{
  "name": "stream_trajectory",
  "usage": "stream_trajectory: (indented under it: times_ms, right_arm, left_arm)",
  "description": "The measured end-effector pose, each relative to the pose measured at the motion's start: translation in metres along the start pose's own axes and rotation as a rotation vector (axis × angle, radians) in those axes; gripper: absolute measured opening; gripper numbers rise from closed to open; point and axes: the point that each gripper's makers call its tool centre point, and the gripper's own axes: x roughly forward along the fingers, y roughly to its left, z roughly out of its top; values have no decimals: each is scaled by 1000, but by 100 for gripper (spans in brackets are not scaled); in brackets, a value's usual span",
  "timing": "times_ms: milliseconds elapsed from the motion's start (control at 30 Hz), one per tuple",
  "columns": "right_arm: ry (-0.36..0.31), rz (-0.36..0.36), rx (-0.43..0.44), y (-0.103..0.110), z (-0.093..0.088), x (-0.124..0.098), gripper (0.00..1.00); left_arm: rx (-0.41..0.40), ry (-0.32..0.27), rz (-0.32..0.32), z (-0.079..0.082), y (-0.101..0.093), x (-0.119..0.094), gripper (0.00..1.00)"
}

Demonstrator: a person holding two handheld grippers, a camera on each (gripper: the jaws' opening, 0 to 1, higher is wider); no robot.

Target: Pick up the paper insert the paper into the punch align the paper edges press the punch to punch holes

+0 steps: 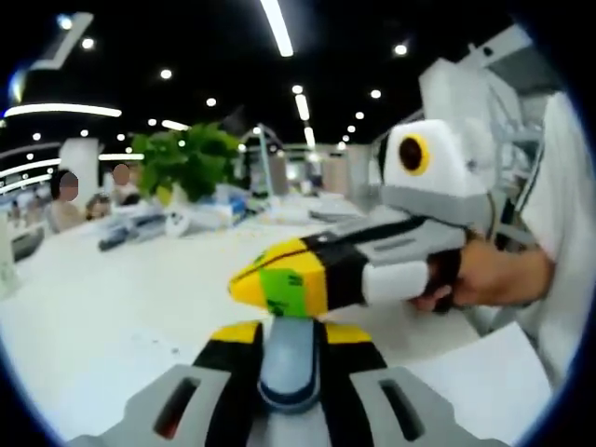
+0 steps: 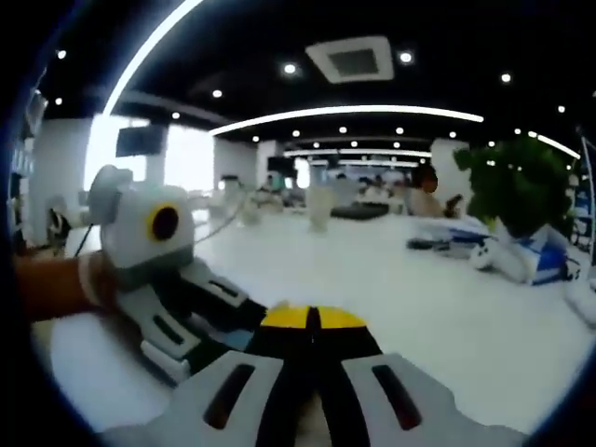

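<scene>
Paper [image 1: 489,377] is seen on the desk [image 1: 112,298], right of the closed left claw [image 1: 291,328]; the right claw [image 2: 312,318], also closed, could miss it, being raised.

**Bright office, soft and warped pics**

Light comes from long ceiling strip lights [image 1: 277,26] and small round spotlights [image 2: 290,68], glaring off the glossy white table [image 2: 391,270]. Both views are blurry, backgrounds soft, edges bent hard by fisheye.
</scene>
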Motion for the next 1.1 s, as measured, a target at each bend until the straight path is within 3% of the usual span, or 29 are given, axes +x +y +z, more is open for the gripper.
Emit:
stream_trajectory:
  times_ms: [233, 267, 367, 567, 633, 700, 733, 967, 1100]
  right_arm:
    - [3, 12, -25, 3, 5, 2, 3]
    - [-24, 24, -18, 5, 10, 2, 3]
    - [-3, 25, -79, 9, 12, 3, 3]
    - [-8, 53, -73, 9, 12, 4, 4]
    - [-50, 113, -11, 16, 22, 3, 4]
    - [-14, 108, -85, 11, 18, 6, 4]
    - [-37, 113, -90, 11, 22, 7, 4]
    - [-55, 119, -28, -16, 31, 4, 10]
    - [-74, 98, -49, -40, 31, 0, 11]
  left_arm:
    - [-10, 2, 4, 0, 1, 0, 26]
    - [-10, 2, 5, 0, 1, 0, 26]
    - [-10, 1, 5, 0, 1, 0, 26]
    - [-11, 0, 6, 0, 1, 0, 26]
    - [-10, -1, 7, 0, 2, 0, 26]
    - [-9, -2, 7, 0, 1, 0, 26]
    - [-9, -2, 7, 0, 0, -1, 26]
    - [-9, -2, 7, -1, -1, -1, 26]
    - [-7, -2, 7, -1, -1, -1, 26]
